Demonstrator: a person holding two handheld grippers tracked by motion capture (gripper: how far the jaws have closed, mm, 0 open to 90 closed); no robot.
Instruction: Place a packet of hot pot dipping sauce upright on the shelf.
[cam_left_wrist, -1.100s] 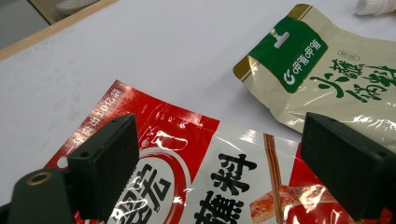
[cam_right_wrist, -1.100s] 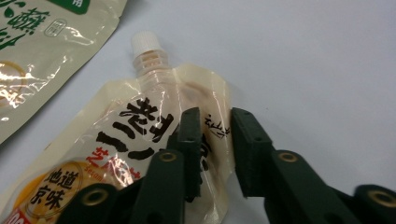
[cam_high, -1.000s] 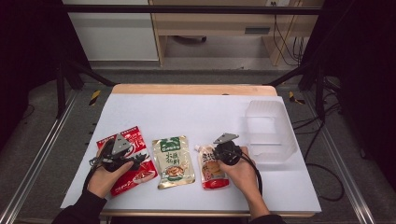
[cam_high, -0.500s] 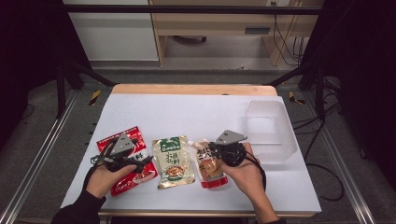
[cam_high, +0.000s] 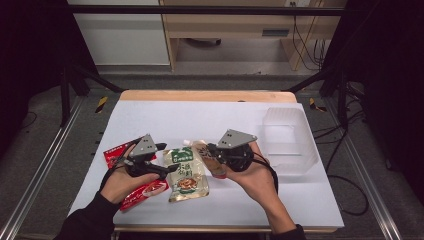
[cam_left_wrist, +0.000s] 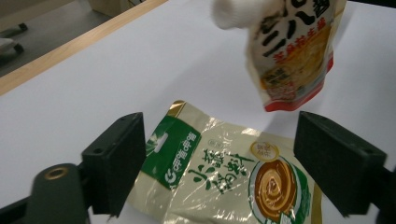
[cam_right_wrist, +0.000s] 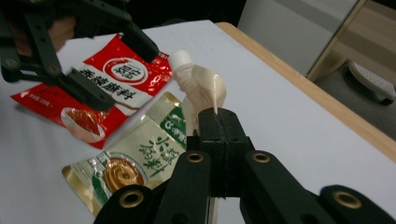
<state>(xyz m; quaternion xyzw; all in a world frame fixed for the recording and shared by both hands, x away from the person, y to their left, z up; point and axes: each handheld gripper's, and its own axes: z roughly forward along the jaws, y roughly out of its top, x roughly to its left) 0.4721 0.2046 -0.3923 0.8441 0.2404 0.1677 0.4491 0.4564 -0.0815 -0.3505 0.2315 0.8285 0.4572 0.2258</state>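
My right gripper (cam_high: 211, 151) is shut on a spouted orange-and-cream sauce pouch (cam_high: 206, 159) and holds it off the white table, its white cap (cam_right_wrist: 181, 58) pointing away from me. The same pouch (cam_left_wrist: 293, 51) hangs in the left gripper view above a green-and-cream sauce pouch (cam_left_wrist: 219, 168) lying flat. My left gripper (cam_high: 167, 157) is open, its jaws spread wide at that green pouch's (cam_high: 185, 172) left edge. A red sauce pouch (cam_high: 131, 192) lies under my left hand, and the red pouch (cam_right_wrist: 109, 77) also appears behind the left gripper (cam_right_wrist: 93, 60).
A clear plastic bin (cam_high: 290, 142) stands at the table's right side, beyond my right hand. The white tabletop (cam_high: 200, 117) stretches back to a wooden edge (cam_high: 205, 96). Dark frame legs and cables flank the table.
My right gripper has raised the spouted pouch off the table and swung it left. My left gripper has shifted right, from over the red pouch towards the green one.
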